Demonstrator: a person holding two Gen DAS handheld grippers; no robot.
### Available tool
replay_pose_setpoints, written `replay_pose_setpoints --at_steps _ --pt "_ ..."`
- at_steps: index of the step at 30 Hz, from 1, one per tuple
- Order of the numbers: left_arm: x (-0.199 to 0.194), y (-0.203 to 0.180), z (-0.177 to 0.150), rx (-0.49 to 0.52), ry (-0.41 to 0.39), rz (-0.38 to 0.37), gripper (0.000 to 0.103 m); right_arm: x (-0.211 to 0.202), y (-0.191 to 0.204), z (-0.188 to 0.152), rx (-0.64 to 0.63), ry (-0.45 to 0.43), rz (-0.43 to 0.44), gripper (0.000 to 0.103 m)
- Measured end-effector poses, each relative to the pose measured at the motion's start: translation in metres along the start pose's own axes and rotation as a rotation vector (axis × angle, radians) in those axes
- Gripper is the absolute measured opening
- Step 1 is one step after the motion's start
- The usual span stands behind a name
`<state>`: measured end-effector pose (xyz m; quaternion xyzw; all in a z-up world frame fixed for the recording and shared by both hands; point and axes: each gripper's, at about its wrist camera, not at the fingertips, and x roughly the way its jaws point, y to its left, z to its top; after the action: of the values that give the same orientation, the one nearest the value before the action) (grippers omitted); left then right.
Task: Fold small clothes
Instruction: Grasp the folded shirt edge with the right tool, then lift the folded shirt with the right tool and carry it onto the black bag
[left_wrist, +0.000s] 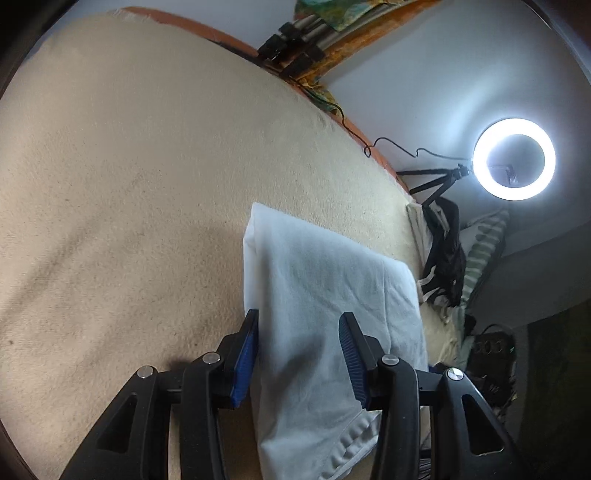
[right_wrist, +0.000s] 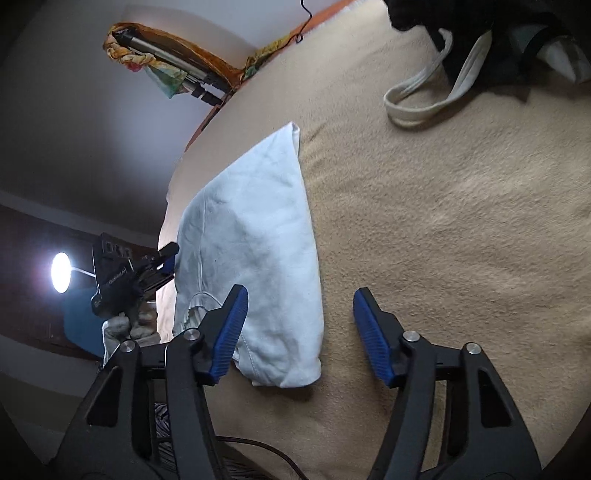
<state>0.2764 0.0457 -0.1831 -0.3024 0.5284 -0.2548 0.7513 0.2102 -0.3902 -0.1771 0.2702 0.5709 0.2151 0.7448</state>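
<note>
A white garment (left_wrist: 325, 288) lies folded into a long strip on the beige blanket (left_wrist: 129, 166). In the left wrist view my left gripper (left_wrist: 300, 315) stands over its near end. One blue pad is at the cloth's left edge and the other rests over the cloth, with the jaws apart and cloth filling the gap. In the right wrist view the same garment (right_wrist: 258, 236) runs away from me. My right gripper (right_wrist: 300, 297) is open over its near right corner, the left finger over the cloth and the right finger over bare blanket. My left gripper (right_wrist: 168, 262) shows at the garment's left edge.
A lit ring light (left_wrist: 513, 158) on a tripod stands past the bed's edge. Dark clothes with white stripes (left_wrist: 443, 258) are piled there, and a cream strap (right_wrist: 417, 107) lies on the blanket. Folded metal legs in colourful cloth (right_wrist: 166, 55) lie at the back. A gloved hand (right_wrist: 122, 328) holds the left gripper.
</note>
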Motion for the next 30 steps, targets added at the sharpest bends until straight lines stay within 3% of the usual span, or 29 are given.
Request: replay_pose_setpoints --at_steps 4,10,15,18,25,30 --pt "0.005 0.005 0.006 -0.048 -0.005 -0.051 0.042 0.01 0.004 0.002 -0.008 0.008 0.035 0.062" --pt "0.015 0.003 0.013 -0.06 -0.014 -0.064 0.03 0.025 0.007 0.012 0.021 0.009 0.072 0.048" --pt "0.017 -0.011 0.014 0.005 -0.048 0.01 0.002 0.036 0.023 0.017 -0.029 0.021 -0.001 0.027" --pt "0.014 -0.027 0.01 0.092 -0.074 0.065 0.0 0.029 0.033 0.014 -0.079 0.011 -0.046 0.013" --pt "-0.005 -0.062 -0.001 0.239 -0.148 0.109 0.0 0.012 0.075 0.008 -0.243 -0.061 -0.174 0.01" --pt "-0.009 -0.062 -0.001 0.243 -0.157 0.109 0.0 0.009 0.086 0.006 -0.284 -0.065 -0.207 0.009"
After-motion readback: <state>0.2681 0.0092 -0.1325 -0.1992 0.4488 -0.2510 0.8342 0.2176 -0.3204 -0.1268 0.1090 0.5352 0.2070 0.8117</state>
